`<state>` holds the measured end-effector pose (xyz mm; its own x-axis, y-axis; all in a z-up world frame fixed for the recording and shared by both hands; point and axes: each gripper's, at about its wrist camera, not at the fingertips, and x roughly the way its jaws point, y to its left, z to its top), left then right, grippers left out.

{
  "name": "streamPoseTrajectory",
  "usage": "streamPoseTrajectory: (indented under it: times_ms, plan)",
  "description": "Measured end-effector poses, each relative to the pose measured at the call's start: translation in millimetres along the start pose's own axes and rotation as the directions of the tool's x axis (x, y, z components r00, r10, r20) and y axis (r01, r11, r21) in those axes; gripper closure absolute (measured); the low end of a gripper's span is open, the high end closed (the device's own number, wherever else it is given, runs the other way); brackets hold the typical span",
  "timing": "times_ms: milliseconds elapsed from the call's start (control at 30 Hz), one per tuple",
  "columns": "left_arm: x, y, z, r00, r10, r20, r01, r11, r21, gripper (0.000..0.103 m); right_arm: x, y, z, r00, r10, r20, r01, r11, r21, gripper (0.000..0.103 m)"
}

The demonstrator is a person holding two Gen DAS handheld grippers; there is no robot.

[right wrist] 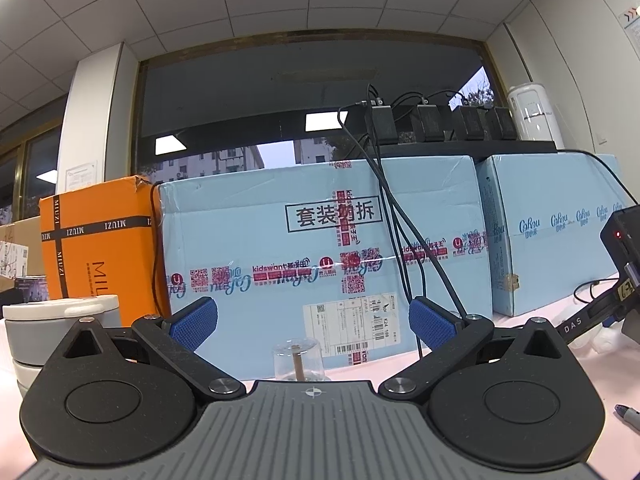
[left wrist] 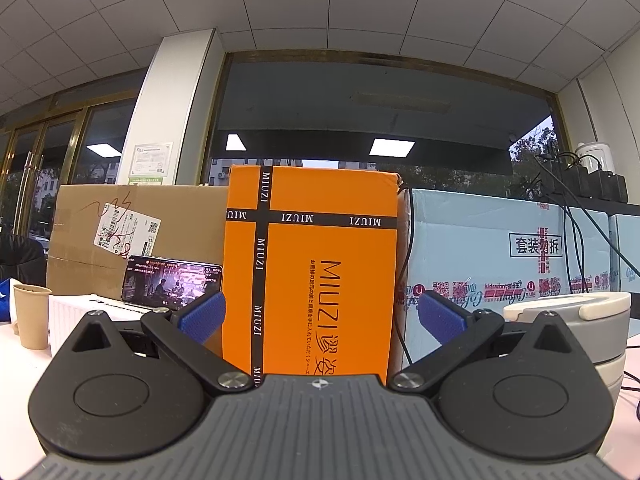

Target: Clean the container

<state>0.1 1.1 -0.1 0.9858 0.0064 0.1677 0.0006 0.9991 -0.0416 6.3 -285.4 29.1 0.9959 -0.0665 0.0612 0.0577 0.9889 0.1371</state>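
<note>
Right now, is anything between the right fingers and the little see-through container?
Nothing visible is. The clear container stands on the pink table straight ahead of the open right gripper, between its blue fingers. The blue box is behind it.

An office, by every sign. A grid of white ceiling tiles (left wrist: pixel 360 0) runs overhead, and under it a wide dark window (left wrist: pixel 380 120) reflects flat panel lights. Left of the window stands a white pillar (left wrist: pixel 172 112) with a posted notice (left wrist: pixel 150 164), and further left brass-framed glass doors (left wrist: pixel 40 168). Below the window, shipping cartons line the back of a pale desk (right wrist: pixel 600 368): a brown box (left wrist: pixel 120 232), an orange box (left wrist: pixel 320 272) and blue boxes (right wrist: pixel 320 248). Chargers (right wrist: pixel 440 122) with trailing cables sit on a shelf atop the blue boxes.
</note>
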Motion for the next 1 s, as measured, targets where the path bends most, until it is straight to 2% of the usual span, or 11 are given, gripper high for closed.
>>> streamPoseTrajectory:
  times_ms: [333,1000]
  plan:
    - [0.1,1.7,-0.7,1.000,-0.002,0.010,0.002,1.000,0.008,0.000,0.7,0.2,-0.5,1.000,-0.006,-0.008,0.006,1.000,-0.029,0.000]
    - [-4.2,-9.6,-5.7,1.000,0.001,0.000,-0.001,1.000,-0.004,0.000,0.6,-1.0,-1.4,1.000,-0.009,-0.006,0.009,1.000,-0.004,0.000]
